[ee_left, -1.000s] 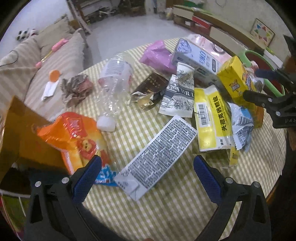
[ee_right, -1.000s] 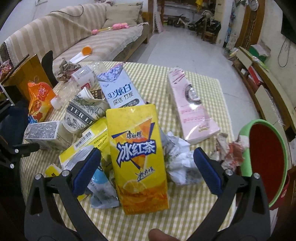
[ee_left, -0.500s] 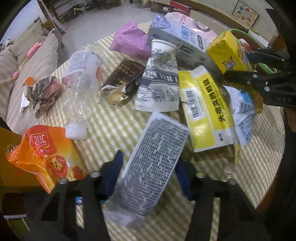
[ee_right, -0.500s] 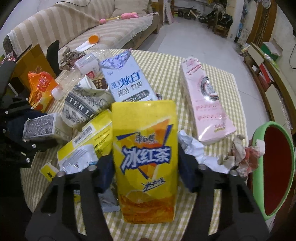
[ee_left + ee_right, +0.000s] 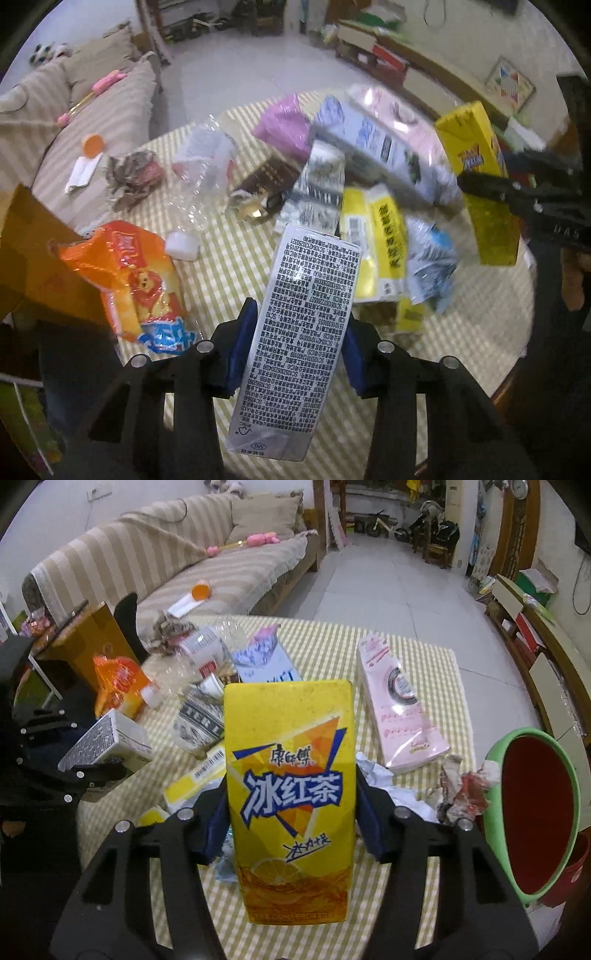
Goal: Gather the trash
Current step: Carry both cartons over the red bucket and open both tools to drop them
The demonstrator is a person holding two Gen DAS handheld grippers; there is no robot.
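My left gripper (image 5: pixel 297 339) is shut on a silver carton (image 5: pixel 310 295) covered in black print, held tilted above the checked tablecloth (image 5: pixel 229 273). In the right wrist view my right gripper (image 5: pixel 291 812) is shut on a yellow iced-tea carton (image 5: pixel 291 738), upright and clear of the table. The same yellow carton (image 5: pixel 476 147) shows at the right of the left wrist view. Loose trash lies on the table: a clear bottle (image 5: pixel 203 173), an orange snack bag (image 5: pixel 129 273), a paper cup (image 5: pixel 317 192), a flat yellow box (image 5: pixel 373 236) and a pink box (image 5: pixel 399 701).
A green-rimmed red bin (image 5: pixel 532 812) stands off the table's right edge, with crumpled paper (image 5: pixel 461 790) beside it. A brown cardboard box (image 5: pixel 33 251) sits at the left edge. A striped sofa (image 5: pixel 184 561) runs behind the table.
Both grippers went from wide open to shut, the left on the silver carton and the right on the yellow carton. Both cartons have since risen off the table.
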